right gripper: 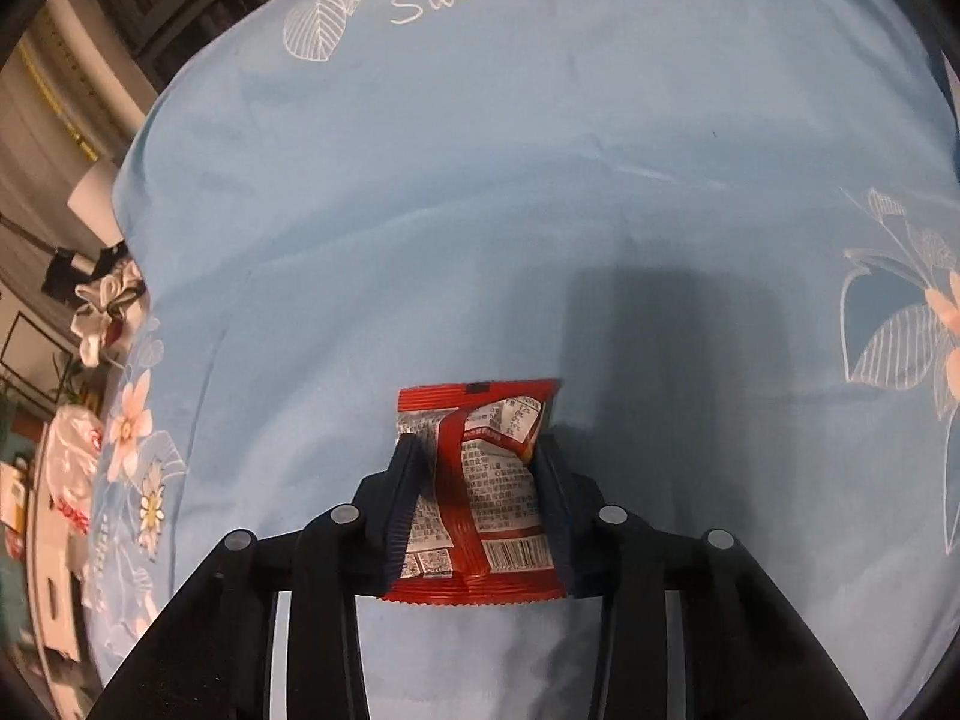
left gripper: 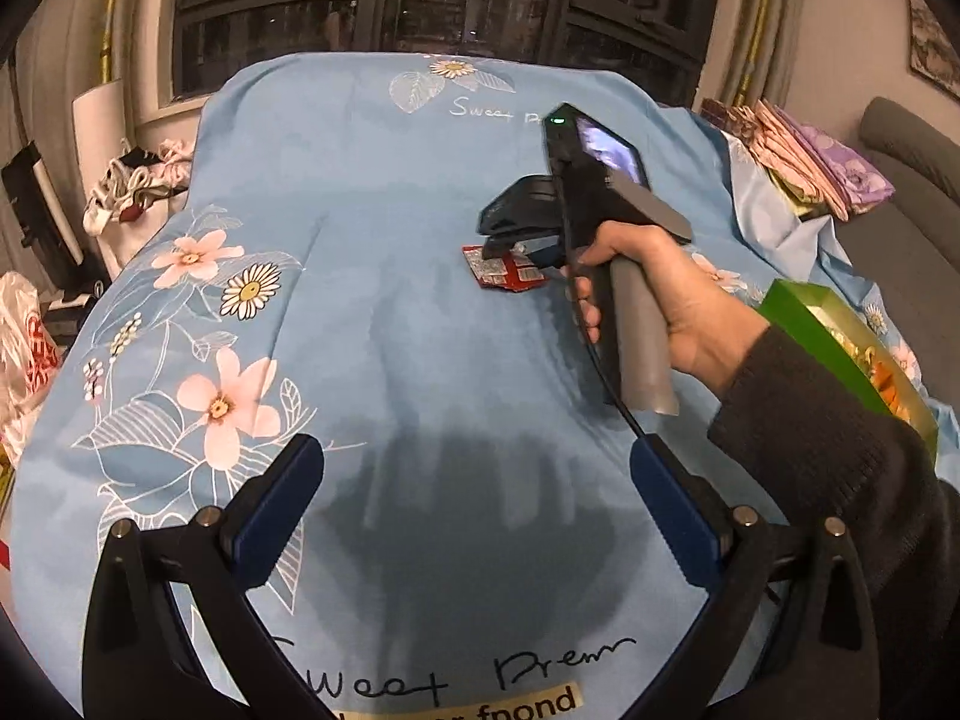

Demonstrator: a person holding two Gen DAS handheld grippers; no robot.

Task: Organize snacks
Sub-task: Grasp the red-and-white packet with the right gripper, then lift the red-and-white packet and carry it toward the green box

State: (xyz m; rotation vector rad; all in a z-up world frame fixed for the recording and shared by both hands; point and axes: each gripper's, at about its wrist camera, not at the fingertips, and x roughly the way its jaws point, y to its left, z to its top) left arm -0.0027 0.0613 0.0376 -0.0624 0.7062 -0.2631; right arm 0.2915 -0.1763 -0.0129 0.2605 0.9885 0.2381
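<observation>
The red snack packet (right gripper: 480,492) lies on the blue floral cloth (right gripper: 480,180), between the right hand-held gripper (right gripper: 477,456) fingers, which pinch its sides. The left hand-held gripper (left gripper: 477,462) stands open, empty.

A table draped in a light blue floral cloth (left gripper: 384,252) printed with "Sweet Dream" carries the things. A red snack packet (right gripper: 480,480) lies flat near the middle of the table. A green box (left gripper: 840,354) sits at the right edge, folded fabrics (left gripper: 798,162) toward the far right corner.
</observation>
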